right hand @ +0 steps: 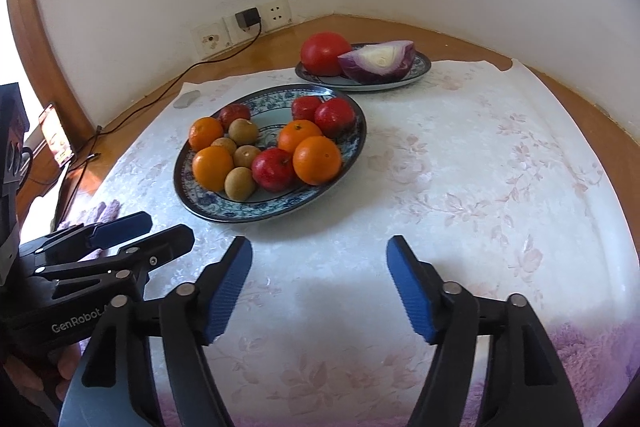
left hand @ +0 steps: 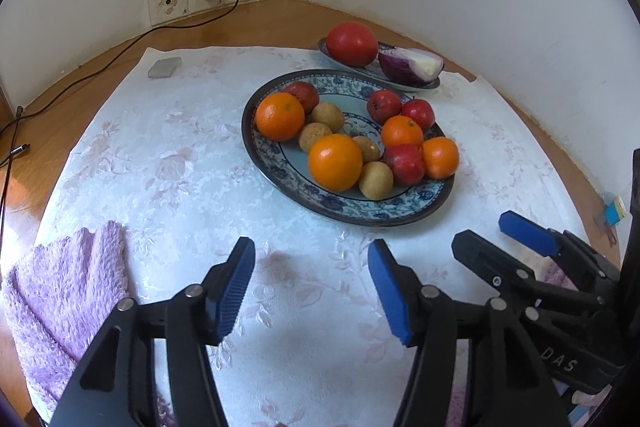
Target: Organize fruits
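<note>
From the left wrist camera, the left gripper (left hand: 312, 287) hung over the floral tablecloth (left hand: 180, 155) with its jaws spread wide and nothing between them. Ahead sat the large patterned plate (left hand: 280, 167), and all the fruit was on it: four oranges (left hand: 335, 162), four small red fruits (left hand: 404, 163) and several brown longans (left hand: 375, 179), mixed together rather than grouped by kind. Behind it a smaller plate (left hand: 420, 85) carried a tomato (left hand: 352, 43) and a cut red onion (left hand: 410, 65). A purple towel (left hand: 60, 295) lay at the near left, and the right gripper (left hand: 496, 239) showed at the right edge, also parted.

Over to the right wrist camera: the right gripper (right hand: 319, 287) stood equally wide and empty, short of the large plate (right hand: 352, 151). The oranges (right hand: 317, 159) and red fruits (right hand: 274, 169) crowded the plate's near side, touching one another. The left gripper (right hand: 160, 227) sat low at the left.

Judging the step, both tools seemed poised between grasps. The scene fitted fruit just gathered onto one plate, or fruit waiting to be sorted. Any pick would call for a careful close on round, rolling fruit packed tight against its neighbours.
</note>
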